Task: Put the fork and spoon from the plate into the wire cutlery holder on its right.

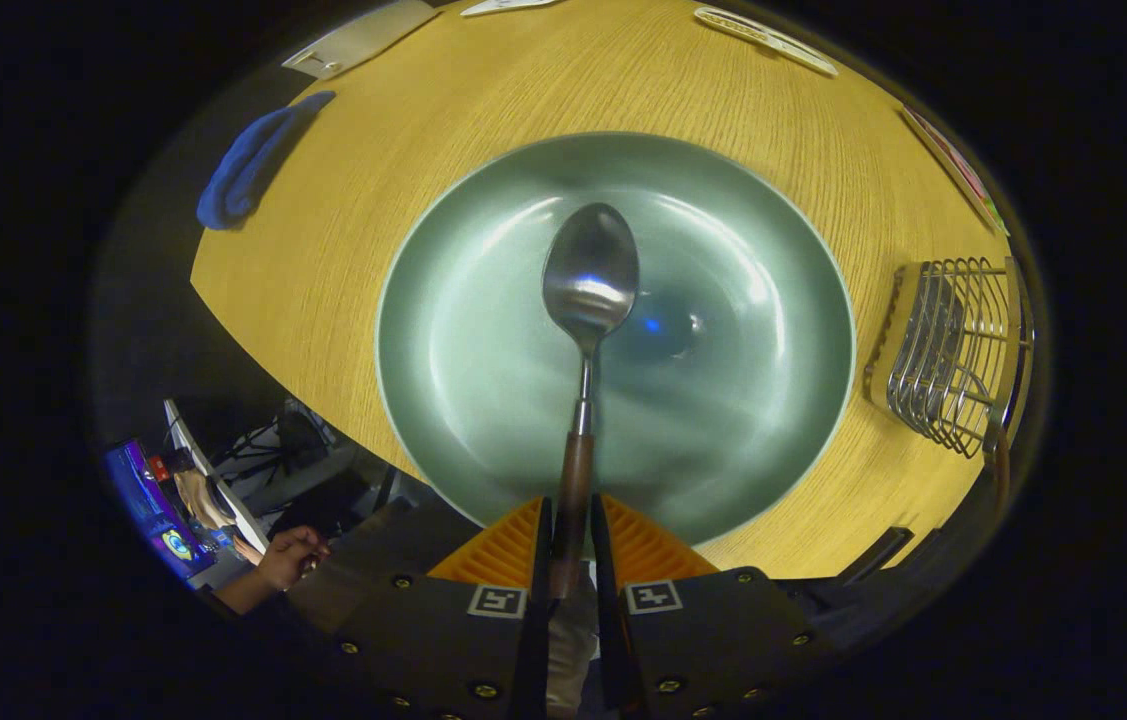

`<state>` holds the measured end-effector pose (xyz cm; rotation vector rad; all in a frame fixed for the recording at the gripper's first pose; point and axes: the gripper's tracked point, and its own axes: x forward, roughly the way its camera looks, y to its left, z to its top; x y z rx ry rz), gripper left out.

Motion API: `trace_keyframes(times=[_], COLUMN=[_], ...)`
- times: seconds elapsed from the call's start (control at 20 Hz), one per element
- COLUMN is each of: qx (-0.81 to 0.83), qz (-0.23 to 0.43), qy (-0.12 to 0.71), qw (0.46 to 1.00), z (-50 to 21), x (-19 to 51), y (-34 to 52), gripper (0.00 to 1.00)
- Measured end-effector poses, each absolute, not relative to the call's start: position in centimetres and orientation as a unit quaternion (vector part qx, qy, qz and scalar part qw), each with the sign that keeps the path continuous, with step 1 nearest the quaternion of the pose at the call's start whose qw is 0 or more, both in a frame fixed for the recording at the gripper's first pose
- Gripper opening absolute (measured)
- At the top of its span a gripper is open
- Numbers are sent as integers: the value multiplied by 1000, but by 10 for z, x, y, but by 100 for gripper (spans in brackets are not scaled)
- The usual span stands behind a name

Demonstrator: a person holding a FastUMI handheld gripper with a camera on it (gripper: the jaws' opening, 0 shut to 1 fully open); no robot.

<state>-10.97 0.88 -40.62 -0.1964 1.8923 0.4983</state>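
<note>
spoon [589,275] clamped by fingers [572,545], over plate [483,230] (wooden table [343,260])

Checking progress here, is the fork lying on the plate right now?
No, the plate is bare; the gripper holds the spoon above it.

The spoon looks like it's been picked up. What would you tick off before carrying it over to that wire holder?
1. Grip on the spoon: ok. The gripper is shut on its wooden handle, a finger on each side.
2. Spoon lined up: ok. It points straight ahead, bowl over the plate.
3. Spoon lifted off the plate: cannot tell from this angle.
4. Wire cutlery holder standing right of the plate: ok.
5. Room inside the holder: cannot tell. The wires hide what is in it.
6. Fork already moved: cannot tell. No fork lies on the plate.
</note>
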Motion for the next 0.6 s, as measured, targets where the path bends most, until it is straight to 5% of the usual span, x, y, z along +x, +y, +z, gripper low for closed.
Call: trace_keyframes(times=[0.15, 0.2, 0.6], qx=[-106, -115, -139], qz=[221, 227, 259], qy=[786, 785, 765], qw=[568, 565, 573], z=[-405, -410, -391], x=[-100, -100, -89], y=[3, 2, -9], gripper=[22, 8, 1])
